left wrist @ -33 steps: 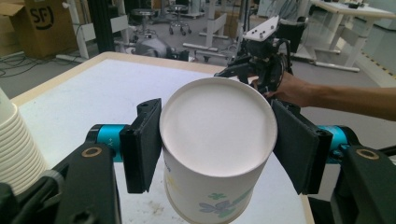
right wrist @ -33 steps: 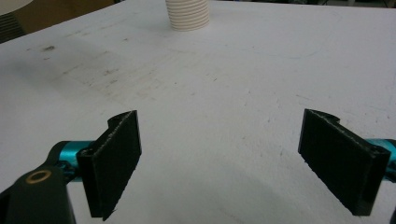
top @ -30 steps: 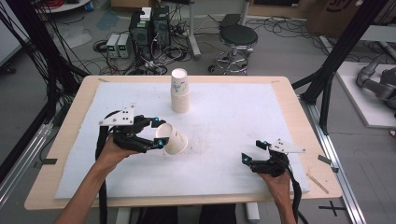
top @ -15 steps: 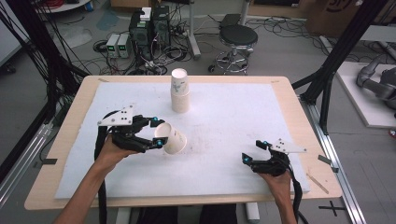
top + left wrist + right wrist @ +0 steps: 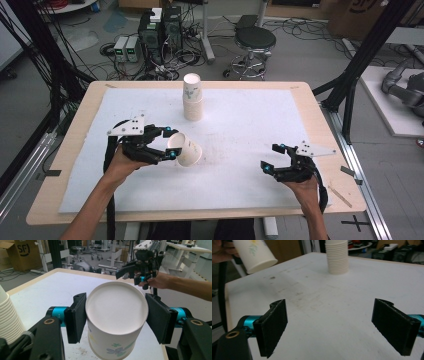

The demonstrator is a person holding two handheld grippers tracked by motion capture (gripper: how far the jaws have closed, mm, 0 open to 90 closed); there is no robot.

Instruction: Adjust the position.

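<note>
Apparently lifted, the paper cup (image 5: pixel 184 149) sits tilted in the left gripper (image 5: pixel 171 144).

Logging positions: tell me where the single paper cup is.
High view: the paper cup sits left of centre, tilted between the left gripper jaws, in front of the cup stack.

Robotics lab, def.: PC towers (image 5: pixel 160 27) w/ cables on floor, black frame struts (image 5: pixel 370 55), stool (image 5: pixel 255 42), cardboard box (image 5: pixel 18 253).

High view looks down; both gripper views share the cup stack (image 5: pixel 193 102).
</note>
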